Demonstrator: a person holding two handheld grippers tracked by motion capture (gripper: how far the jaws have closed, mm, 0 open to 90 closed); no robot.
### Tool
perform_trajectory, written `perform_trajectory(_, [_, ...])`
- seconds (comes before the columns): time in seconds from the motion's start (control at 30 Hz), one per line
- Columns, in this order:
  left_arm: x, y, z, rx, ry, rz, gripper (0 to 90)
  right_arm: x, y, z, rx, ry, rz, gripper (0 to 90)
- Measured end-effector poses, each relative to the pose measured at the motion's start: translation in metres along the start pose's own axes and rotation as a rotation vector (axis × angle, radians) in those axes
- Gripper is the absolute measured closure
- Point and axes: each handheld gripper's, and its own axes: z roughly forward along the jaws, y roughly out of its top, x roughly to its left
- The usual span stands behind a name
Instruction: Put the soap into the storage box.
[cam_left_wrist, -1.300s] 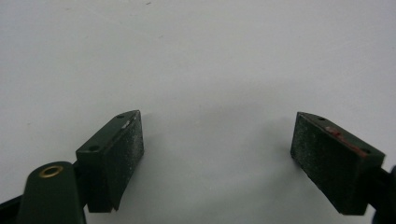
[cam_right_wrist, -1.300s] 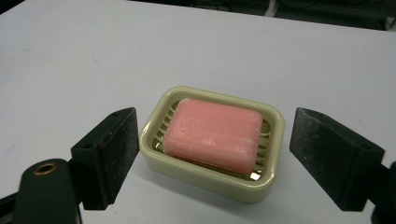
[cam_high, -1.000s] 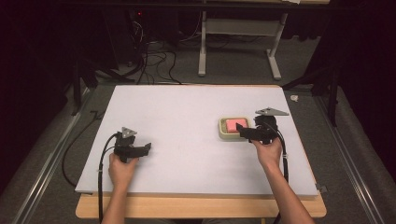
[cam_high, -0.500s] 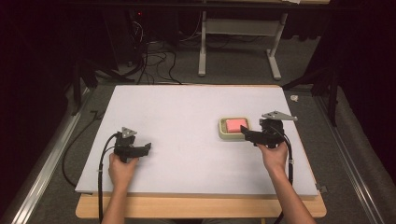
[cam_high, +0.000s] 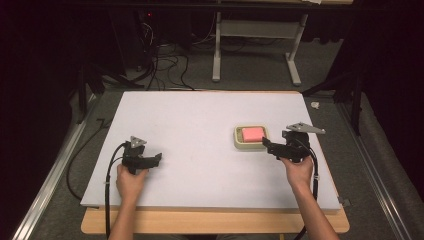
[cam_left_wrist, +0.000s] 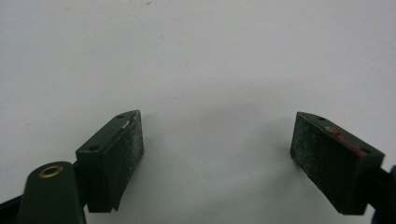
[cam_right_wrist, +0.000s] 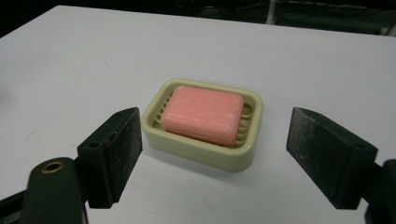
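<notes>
A pink bar of soap (cam_high: 252, 133) (cam_right_wrist: 203, 114) lies in a cream soap dish (cam_high: 238, 140) (cam_right_wrist: 201, 148) on the white table, right of centre. My right gripper (cam_high: 267, 145) (cam_right_wrist: 215, 156) is open just to the dish's right and points at it, a short gap away, with the dish framed between its jaws. My left gripper (cam_high: 156, 158) (cam_left_wrist: 217, 158) is open low over bare white table at the near left, with nothing between its fingers.
The white board (cam_high: 200, 125) rests on a wooden table (cam_high: 215, 222) whose edge shows at the front. A small white scrap (cam_high: 315, 105) lies past the far right corner. Cables and a metal stand (cam_high: 255, 45) fill the floor behind.
My right gripper has drawn back to the right and toward the person, off the soap dish, leaving the dish and soap uncovered. The left gripper has stayed put.
</notes>
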Motion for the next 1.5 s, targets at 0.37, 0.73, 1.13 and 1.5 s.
perform_trajectory(0.37, [0.000,0.000,0.000,0.000,-0.001,-0.001,17.7,-0.004,-0.007,-0.008,-0.006,-0.010,0.015,18.8])
perform_trajectory(0.73, [0.000,0.000,0.000,0.000,-0.001,-0.001,17.7,-0.008,-0.021,-0.014,-0.010,-0.007,0.031,19.0])
perform_trajectory(1.13, [0.000,0.000,0.000,0.000,-0.001,-0.001,17.8,-0.007,-0.034,-0.013,0.003,0.004,0.032,19.3])
perform_trajectory(1.5, [0.000,0.000,0.000,0.000,-0.001,-0.002,17.8,-0.004,-0.045,-0.009,0.030,0.014,0.034,19.8])
